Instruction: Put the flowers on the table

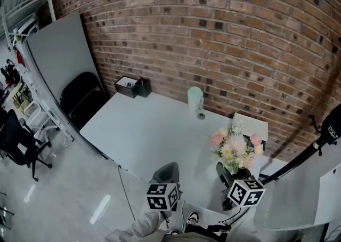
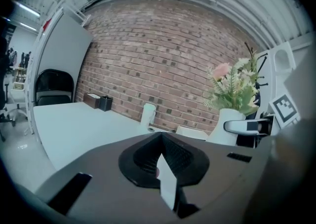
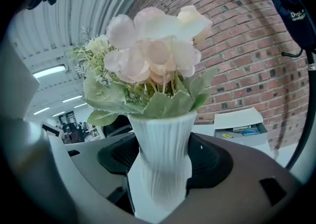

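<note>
A bunch of pale pink and cream flowers (image 1: 234, 147) stands upright in a white ribbed vase (image 3: 163, 159) over the near right part of the white table (image 1: 149, 134). My right gripper (image 1: 232, 177) is shut on the vase's narrow waist; the blooms (image 3: 153, 45) fill the right gripper view. I cannot tell whether the vase's foot touches the table. My left gripper (image 1: 168, 174) hangs over the table's near edge, left of the vase, shut with nothing in it. In the left gripper view the flowers (image 2: 234, 87) show at the right.
A pale green cup (image 1: 195, 99) and a small roll (image 1: 201, 115) stand at the table's far edge by the brick wall. An open white box (image 1: 250, 126) lies behind the flowers, and brown and black boxes (image 1: 132, 86) at the far left corner. A black chair (image 1: 80, 97) is on the left, a black stand (image 1: 298, 161) on the right.
</note>
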